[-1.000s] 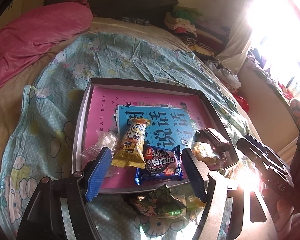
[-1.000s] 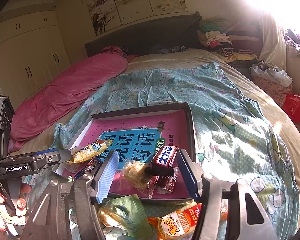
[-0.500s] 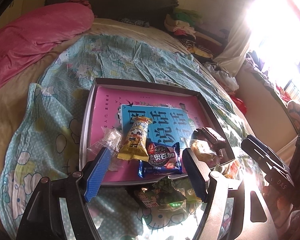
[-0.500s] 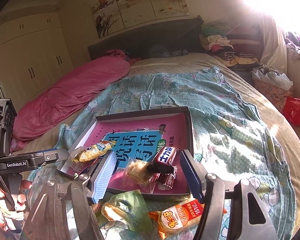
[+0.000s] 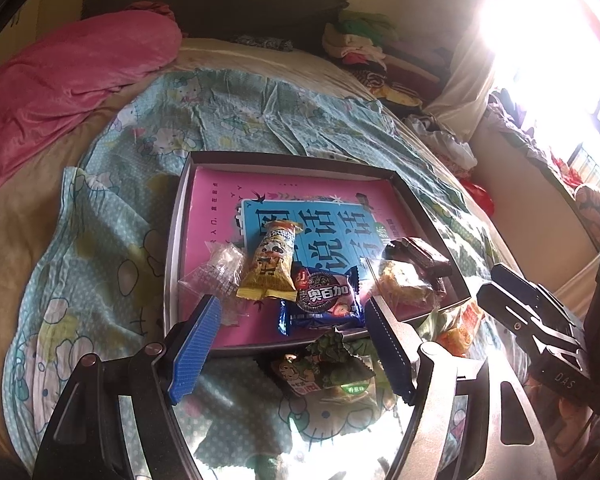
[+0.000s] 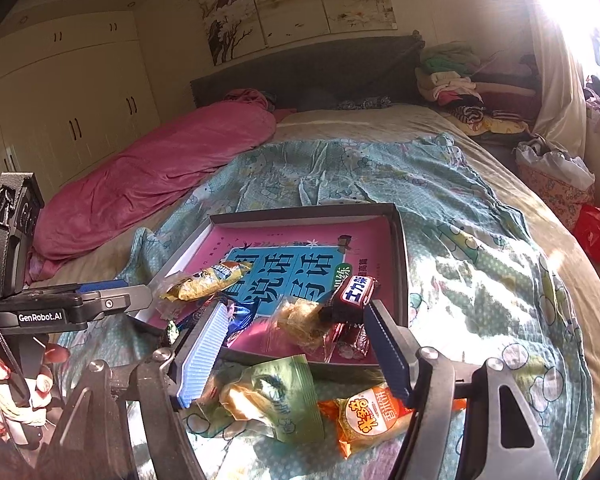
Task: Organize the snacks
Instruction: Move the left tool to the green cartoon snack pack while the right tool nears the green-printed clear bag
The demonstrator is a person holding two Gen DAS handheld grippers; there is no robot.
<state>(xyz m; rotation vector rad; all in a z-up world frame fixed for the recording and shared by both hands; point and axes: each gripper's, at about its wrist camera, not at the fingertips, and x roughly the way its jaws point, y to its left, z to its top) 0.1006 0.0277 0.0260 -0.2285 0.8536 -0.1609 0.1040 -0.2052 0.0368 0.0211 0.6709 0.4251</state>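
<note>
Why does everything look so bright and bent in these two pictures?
Left wrist view: the window blows out white and glare washes the blanket at the bottom. Right wrist view: sun flares top right, sunlit patches dapple the blanket. Both fisheye lenses curve the bed's edges.

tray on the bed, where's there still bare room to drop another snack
The far half of the tray is free: bare pink book cover between the far wall and the yellow panda packet. The near edge is crowded, from the clear wrapper past the blue cookie pack to the chocolate bar in the right corner.
</note>
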